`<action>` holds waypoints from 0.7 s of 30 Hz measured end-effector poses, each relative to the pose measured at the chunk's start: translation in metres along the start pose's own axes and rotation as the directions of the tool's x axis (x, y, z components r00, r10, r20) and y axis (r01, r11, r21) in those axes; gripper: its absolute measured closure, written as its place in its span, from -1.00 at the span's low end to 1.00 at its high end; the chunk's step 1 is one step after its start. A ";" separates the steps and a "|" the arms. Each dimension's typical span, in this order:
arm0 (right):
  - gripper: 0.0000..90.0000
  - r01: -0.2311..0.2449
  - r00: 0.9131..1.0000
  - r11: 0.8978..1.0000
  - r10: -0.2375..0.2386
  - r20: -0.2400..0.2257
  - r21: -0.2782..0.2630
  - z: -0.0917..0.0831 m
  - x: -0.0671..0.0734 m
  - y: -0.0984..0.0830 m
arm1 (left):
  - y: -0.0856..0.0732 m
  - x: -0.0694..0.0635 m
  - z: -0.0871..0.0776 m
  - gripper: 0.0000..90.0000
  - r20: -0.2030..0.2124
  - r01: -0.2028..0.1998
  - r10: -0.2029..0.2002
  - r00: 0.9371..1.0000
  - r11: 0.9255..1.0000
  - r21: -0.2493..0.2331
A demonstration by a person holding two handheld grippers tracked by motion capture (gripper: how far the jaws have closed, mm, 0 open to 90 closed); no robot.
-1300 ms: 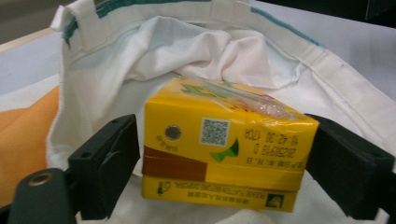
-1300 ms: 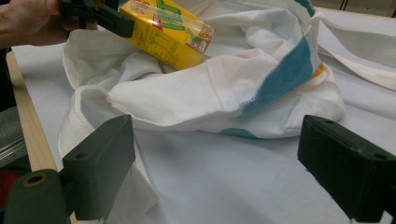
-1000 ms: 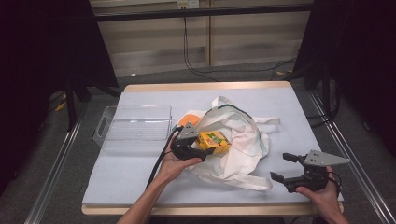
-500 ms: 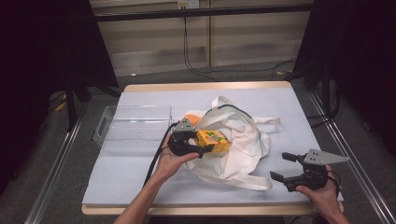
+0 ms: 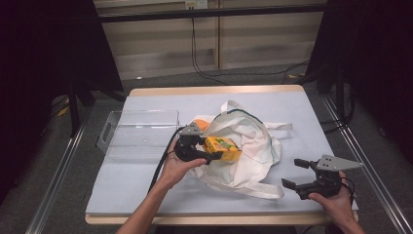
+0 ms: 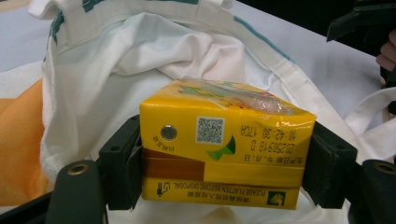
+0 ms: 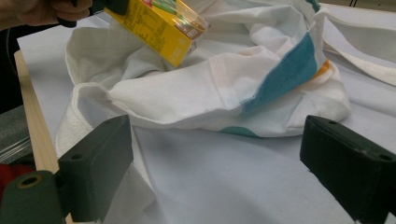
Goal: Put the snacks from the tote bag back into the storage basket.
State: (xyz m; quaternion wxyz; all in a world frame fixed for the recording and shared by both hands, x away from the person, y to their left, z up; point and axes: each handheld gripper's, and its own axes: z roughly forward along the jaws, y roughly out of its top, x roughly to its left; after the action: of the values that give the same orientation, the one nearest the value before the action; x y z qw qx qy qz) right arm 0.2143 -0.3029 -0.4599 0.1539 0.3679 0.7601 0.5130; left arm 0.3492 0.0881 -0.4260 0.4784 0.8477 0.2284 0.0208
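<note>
While our left gripper (image 5: 207, 155) has its jaws clamped on the short ends of the yellow juice carton (image 5: 222, 148), we hold that carton lifted just over the mouth of the white cloth bag (image 5: 253, 146), clear of the fabric as far as we can tell. Looking along the left gripper view, the carton (image 6: 224, 149) sits squarely between the two black pads, printed side towards us, with the bag's pale lining (image 6: 140, 60) behind it. Our right gripper (image 5: 304, 175) waits well apart at the near right corner of the table (image 5: 311, 112), jaws spread wide and holding nothing; from its own view we see the carton (image 7: 156, 28) tilted above the crumpled bag (image 7: 224, 88). We judge this to be the unpacking step, carton coming out of the bag, though the frames alone cannot rule out packing. If so, the clear plastic bin (image 5: 141, 134) to the left of the bag looks the likely destination. Next we need to carry the carton sideways over the bin's rim, keep it level, lower it, then ease the jaws apart.
</note>
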 end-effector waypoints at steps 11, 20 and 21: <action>-0.79 0.009 1.000 1.000 -0.009 0.012 0.000 -0.004 0.002 0.001 | 0.006 -0.004 -0.016 -0.39 -0.002 0.005 -0.005 1.000 1.000 -0.001; -0.79 0.016 1.000 1.000 -0.016 0.009 0.004 -0.002 0.005 0.003 | 0.013 -0.008 -0.031 -0.39 0.034 0.001 0.000 0.999 1.000 -0.005; -0.79 0.017 1.000 1.000 -0.017 0.011 -0.001 -0.002 0.005 0.003 | 0.014 -0.008 -0.032 -0.39 0.038 0.002 -0.001 0.999 1.000 -0.006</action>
State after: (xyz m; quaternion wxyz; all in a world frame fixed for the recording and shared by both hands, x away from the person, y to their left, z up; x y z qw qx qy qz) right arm 0.2110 -0.3004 -0.4557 0.1627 0.3644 0.7621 0.5098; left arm 0.3393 0.1042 -0.3960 0.4851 0.8464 0.2199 0.0052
